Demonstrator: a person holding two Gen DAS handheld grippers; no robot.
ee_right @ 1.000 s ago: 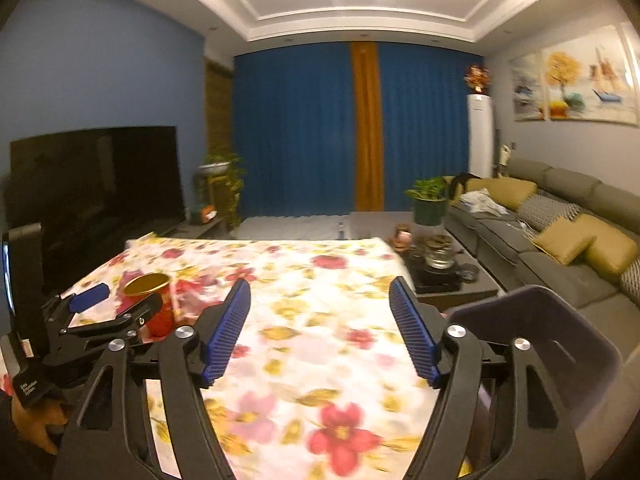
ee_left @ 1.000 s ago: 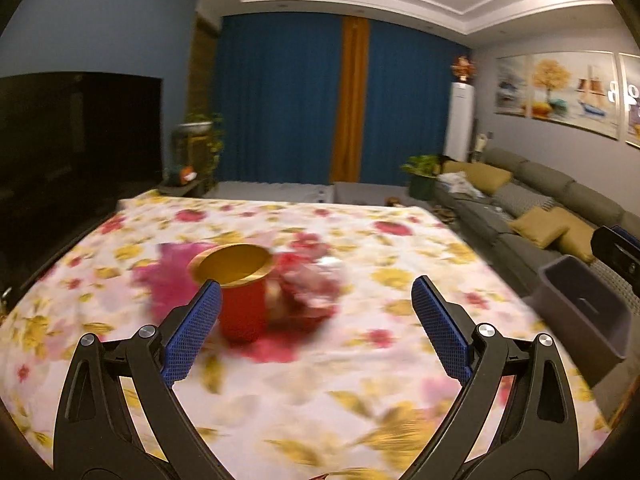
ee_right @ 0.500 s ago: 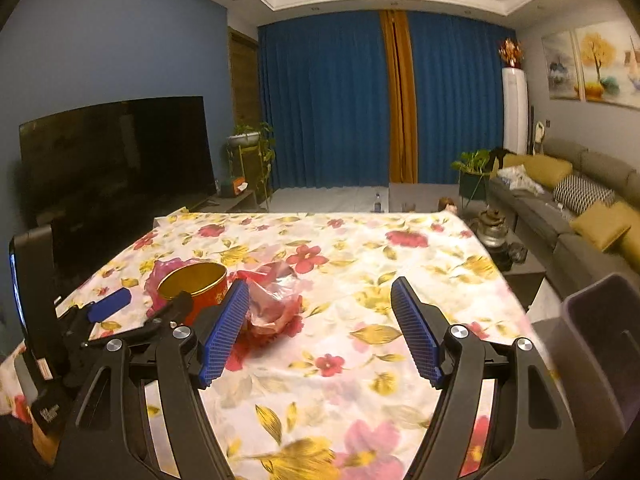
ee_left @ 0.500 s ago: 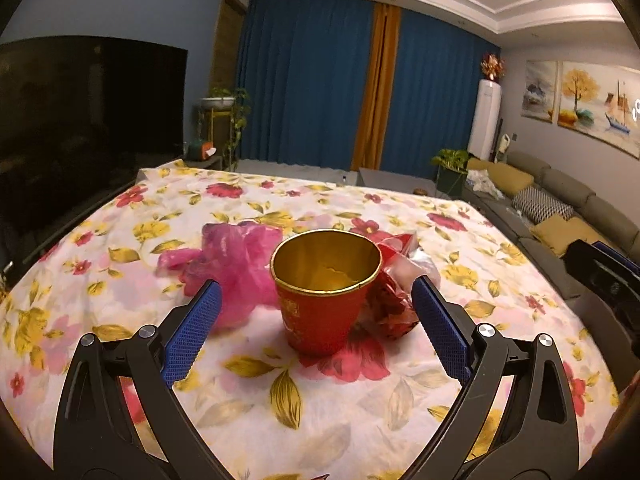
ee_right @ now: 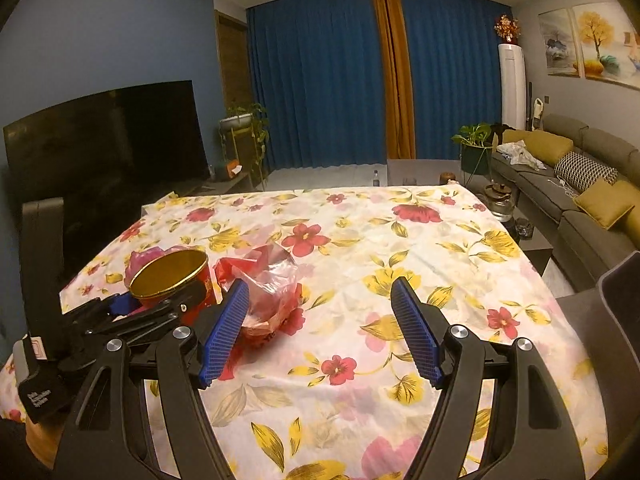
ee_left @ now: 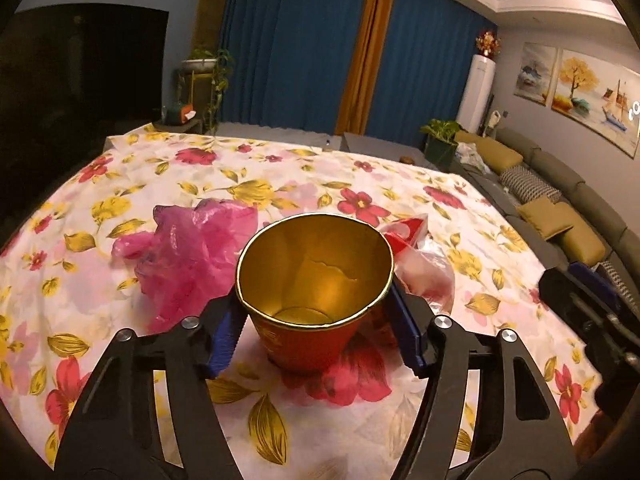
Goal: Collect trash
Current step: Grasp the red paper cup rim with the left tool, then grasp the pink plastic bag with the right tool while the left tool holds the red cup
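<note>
A red paper cup (ee_left: pixel 316 300) with a gold inside stands upright on the floral tablecloth (ee_left: pixel 280 184). My left gripper (ee_left: pixel 316 332) has a jaw on each side of the cup, closed in on its wall. A crumpled pink plastic bag (ee_left: pixel 192 252) lies left of the cup. A clear and red wrapper (ee_left: pixel 424 264) lies right of it. In the right wrist view the cup (ee_right: pixel 172 276), the wrapper (ee_right: pixel 268 292) and the left gripper (ee_right: pixel 160 300) are at the left. My right gripper (ee_right: pixel 320 328) is open and empty above the cloth.
A grey bin (ee_right: pixel 616 316) stands off the table's right edge. A sofa with yellow cushions (ee_right: pixel 580 184) runs along the right wall. A dark TV (ee_right: pixel 104 148) stands at the left. A low table with a kettle (ee_right: pixel 500 200) is beyond the far right corner.
My left gripper has moved forward around the cup and its jaws have closed in on it. My right gripper has moved closer over the table and stays open.
</note>
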